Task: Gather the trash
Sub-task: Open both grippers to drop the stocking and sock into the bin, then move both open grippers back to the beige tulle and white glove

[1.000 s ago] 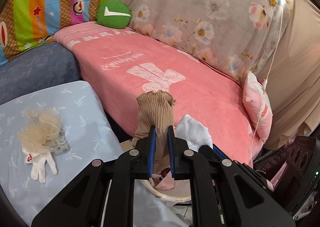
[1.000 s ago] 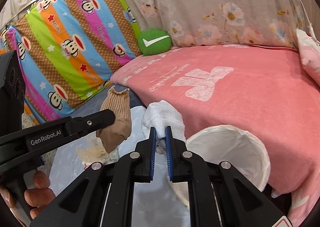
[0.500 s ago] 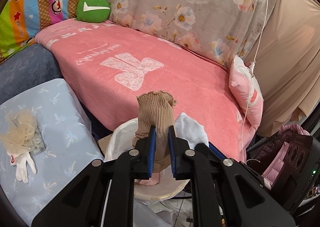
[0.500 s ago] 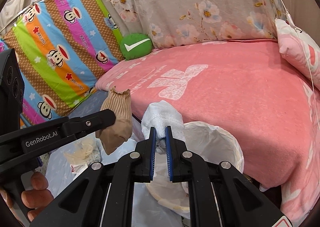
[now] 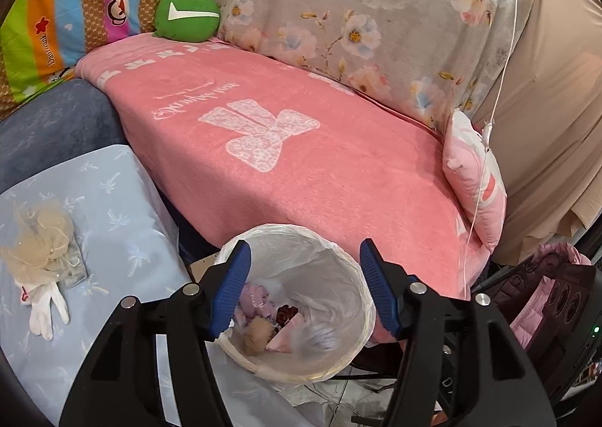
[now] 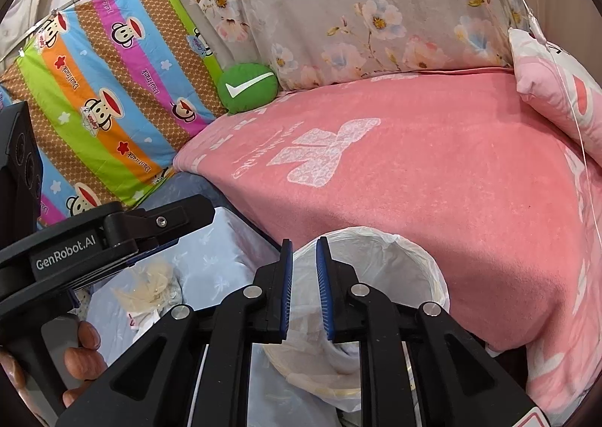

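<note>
At the left lies a pale blue patterned sheet [image 5: 113,235] bearing a beige mesh bundle [image 5: 41,242] and a white glove [image 5: 47,308]. Near centre, the white-lined round trash basket [image 5: 338,261] holds crumpled cloth scraps [image 5: 259,318]. Behind it spreads a pink blanket-covered bed [image 5: 301,163]. The left gripper [image 5: 303,287] jaws are opening wide, empty, above the basket; the right gripper [image 6: 304,291] jaws are opening slightly, empty.

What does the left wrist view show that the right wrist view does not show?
Only the left wrist view shows the trash lying inside the bin and a white glove on the blue cloth. Only the right wrist view shows the left gripper from the side and the hand holding it. Both show the bin, the pink blanket, the green cushion and the beige mesh.
</note>
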`<action>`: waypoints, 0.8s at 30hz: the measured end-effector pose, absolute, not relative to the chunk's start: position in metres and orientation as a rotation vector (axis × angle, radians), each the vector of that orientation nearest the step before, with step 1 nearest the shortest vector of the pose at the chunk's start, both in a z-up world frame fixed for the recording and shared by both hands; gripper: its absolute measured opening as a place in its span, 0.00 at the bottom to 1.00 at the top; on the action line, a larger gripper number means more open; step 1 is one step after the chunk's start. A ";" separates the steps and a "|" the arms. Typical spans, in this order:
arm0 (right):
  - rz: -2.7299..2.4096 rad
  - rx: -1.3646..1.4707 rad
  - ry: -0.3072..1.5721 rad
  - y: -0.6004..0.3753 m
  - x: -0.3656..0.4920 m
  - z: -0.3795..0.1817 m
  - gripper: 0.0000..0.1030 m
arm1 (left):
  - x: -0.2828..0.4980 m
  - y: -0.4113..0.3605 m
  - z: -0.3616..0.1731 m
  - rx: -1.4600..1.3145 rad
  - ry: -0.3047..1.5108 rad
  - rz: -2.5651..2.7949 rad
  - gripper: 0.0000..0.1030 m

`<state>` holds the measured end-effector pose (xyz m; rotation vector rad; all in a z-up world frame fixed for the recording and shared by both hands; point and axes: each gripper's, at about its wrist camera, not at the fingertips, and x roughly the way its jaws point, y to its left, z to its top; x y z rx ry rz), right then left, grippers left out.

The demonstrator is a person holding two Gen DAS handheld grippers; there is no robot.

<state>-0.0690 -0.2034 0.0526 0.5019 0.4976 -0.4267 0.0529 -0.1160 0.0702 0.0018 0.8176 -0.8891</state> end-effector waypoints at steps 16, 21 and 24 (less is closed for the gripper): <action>-0.378 0.461 0.521 -0.184 -0.051 0.055 0.20 | 0.064 -0.097 0.069 -0.019 0.809 -0.837 0.56; -0.356 0.444 0.537 -0.174 -0.041 0.055 0.21 | 0.070 -0.085 0.067 -0.033 0.813 -0.814 0.56; -0.345 0.433 0.542 -0.166 -0.036 0.055 0.26 | 0.075 -0.076 0.065 -0.040 0.813 -0.792 0.56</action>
